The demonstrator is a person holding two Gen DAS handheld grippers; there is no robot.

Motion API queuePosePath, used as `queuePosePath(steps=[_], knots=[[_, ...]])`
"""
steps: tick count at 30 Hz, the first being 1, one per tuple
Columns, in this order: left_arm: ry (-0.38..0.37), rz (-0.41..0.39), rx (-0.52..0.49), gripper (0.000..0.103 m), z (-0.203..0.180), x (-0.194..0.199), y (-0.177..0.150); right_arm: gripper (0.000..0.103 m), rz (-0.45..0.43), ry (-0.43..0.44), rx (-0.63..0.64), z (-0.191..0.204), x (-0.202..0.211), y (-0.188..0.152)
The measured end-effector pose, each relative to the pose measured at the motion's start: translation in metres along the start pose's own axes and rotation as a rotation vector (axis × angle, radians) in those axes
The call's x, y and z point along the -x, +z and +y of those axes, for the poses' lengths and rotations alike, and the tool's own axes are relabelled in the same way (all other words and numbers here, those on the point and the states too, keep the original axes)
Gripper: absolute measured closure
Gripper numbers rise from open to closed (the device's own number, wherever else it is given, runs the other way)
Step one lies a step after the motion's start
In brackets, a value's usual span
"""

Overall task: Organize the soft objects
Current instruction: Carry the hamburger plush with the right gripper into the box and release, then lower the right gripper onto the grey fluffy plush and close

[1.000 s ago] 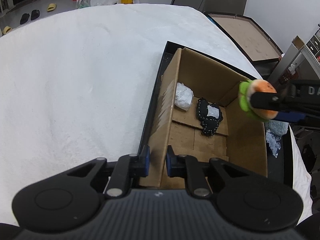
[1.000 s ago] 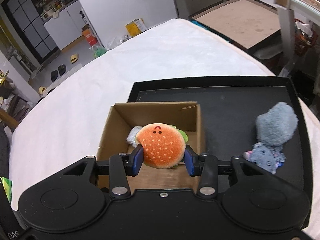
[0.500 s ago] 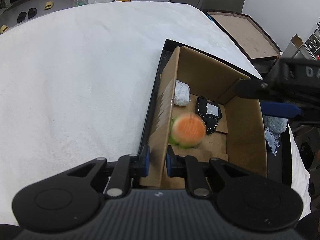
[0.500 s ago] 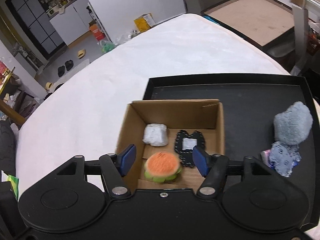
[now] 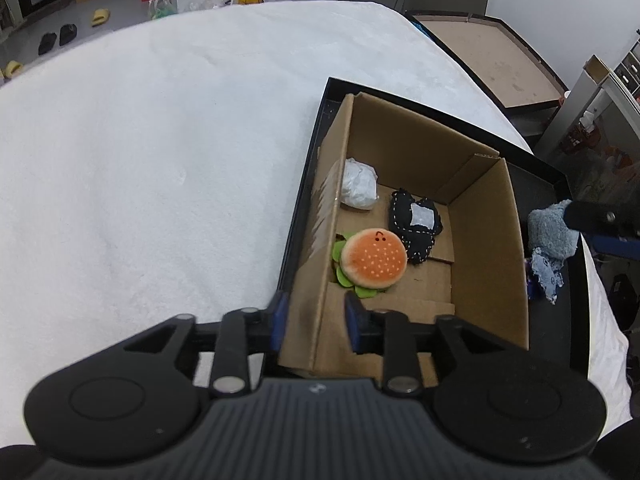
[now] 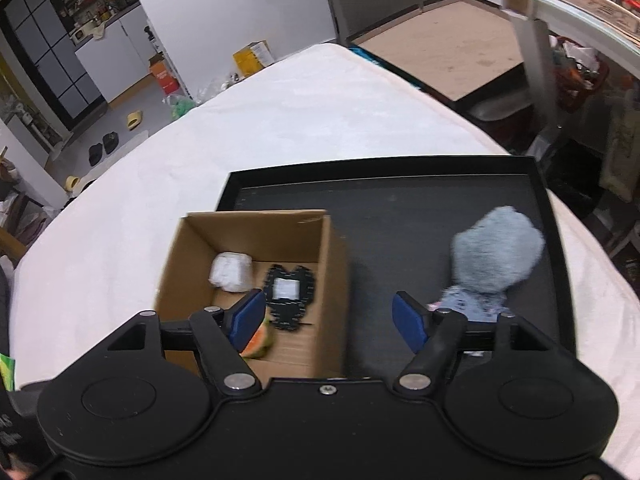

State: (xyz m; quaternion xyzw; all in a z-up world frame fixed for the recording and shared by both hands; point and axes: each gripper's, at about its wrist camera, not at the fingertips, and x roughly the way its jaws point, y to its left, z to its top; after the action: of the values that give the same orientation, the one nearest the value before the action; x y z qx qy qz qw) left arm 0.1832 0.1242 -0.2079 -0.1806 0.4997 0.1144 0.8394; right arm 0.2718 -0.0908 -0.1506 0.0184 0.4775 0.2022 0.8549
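Left view: left tool [image 5: 314,322] astride box [image 5: 486,252] wall, jaws being opened, pads clear; box seemingly steadied for loading. Burger [image 5: 374,258] seen inside box.
Right view: right tool [image 6: 328,320] empty, jaws being widened; grey plush [image 6: 496,258] left on tray [image 6: 400,200].

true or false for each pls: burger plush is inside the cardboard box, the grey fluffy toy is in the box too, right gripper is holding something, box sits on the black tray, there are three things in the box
1. The burger plush lies inside the cardboard box. True.
2. The grey fluffy toy is in the box too. False: it lies on the black tray, outside the box.
3. The right gripper holds something. False: its jaws are opening and nothing is between them.
4. The box sits on the black tray. True.
5. Three things are in the box. True: the burger plush, a white bundle and a black stitched piece.
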Motion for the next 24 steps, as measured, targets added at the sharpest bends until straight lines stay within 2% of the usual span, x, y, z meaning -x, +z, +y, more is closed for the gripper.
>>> queuePosePath(steps=[2, 14, 24], knots=[[0.012, -0.016, -0.013, 0.058, -0.004, 0.004, 0.000, 0.031, -0.003, -0.004, -0.012, -0.011, 0.003, -0.002], [0.077, -0.006, -0.048, 0.043, -0.024, 0.003, 0.004, 0.026, -0.001, -0.030, -0.032, -0.052, 0.004, -0.006], [0.117, -0.010, -0.054, 0.036, -0.031, -0.001, 0.011, 0.023, -0.002, -0.068, -0.055, -0.087, -0.010, -0.004]])
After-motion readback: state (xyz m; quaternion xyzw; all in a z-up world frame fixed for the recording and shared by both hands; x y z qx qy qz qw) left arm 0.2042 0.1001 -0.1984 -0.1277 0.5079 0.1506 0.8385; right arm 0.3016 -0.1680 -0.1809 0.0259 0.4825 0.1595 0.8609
